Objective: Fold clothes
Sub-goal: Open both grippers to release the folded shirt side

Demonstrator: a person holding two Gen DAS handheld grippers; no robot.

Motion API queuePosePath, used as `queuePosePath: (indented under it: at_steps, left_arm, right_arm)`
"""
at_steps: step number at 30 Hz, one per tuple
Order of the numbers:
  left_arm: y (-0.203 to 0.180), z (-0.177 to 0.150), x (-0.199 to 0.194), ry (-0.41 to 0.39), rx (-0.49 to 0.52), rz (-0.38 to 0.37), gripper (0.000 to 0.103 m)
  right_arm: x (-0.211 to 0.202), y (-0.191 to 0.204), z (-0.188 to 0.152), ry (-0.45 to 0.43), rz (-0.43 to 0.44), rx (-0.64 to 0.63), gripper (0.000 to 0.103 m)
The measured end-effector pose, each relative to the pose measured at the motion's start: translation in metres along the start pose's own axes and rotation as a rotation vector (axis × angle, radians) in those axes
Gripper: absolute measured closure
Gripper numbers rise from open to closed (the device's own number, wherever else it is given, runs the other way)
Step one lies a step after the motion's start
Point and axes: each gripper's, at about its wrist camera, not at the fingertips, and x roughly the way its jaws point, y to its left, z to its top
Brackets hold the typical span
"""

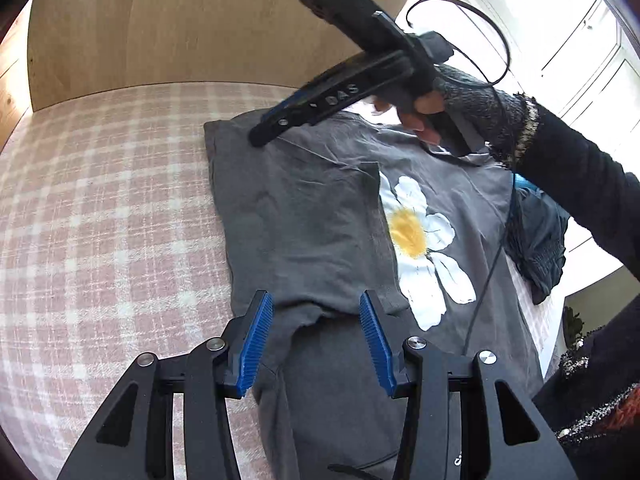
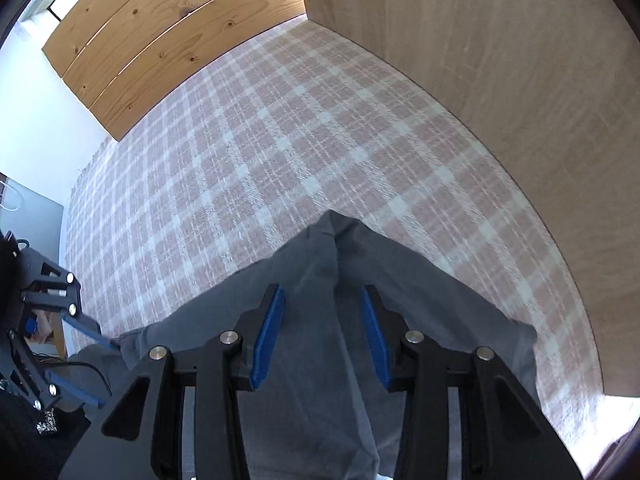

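On the pink-and-white checked blanket (image 1: 100,216) lies one grey T-shirt (image 1: 304,216), spread flat with its long axis running from the near edge of the left wrist view away toward the pale wooden panel (image 1: 160,20). Its left side is folded in over the body, so a straight fold edge faces the bare blanket, and one white daisy print with a yellow centre (image 1: 416,236) shows on the front. The left tongs (image 1: 316,336) hang over the near part of the shirt, blue pads parted with nothing between them. Farther along, the right tongs (image 1: 264,136) reach in from the right with their tips at the far corner of the shirt; the right wrist view shows them released too, spread over a raised ridge of grey cloth without pinching it. A gloved hand (image 1: 432,100) holds that tool. One crumpled dark blue-grey garment (image 1: 540,240) sits just beside the shirt's right edge.
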Motion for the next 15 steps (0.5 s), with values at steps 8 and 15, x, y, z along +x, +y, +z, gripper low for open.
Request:
queuePosePath:
  at_steps: [8, 15]
  left_arm:
    - [0.008, -0.011, 0.034, 0.096, 0.036, 0.130, 0.071]
    - [0.000, -0.022, -0.005, 0.017, 0.000, 0.059, 0.067]
  right_arm:
    - [0.024, 0.036, 0.023, -0.023, -0.157, -0.142, 0.089]
    - [-0.010, 0.050, 0.010, -0.104, -0.199, -0.152, 0.088]
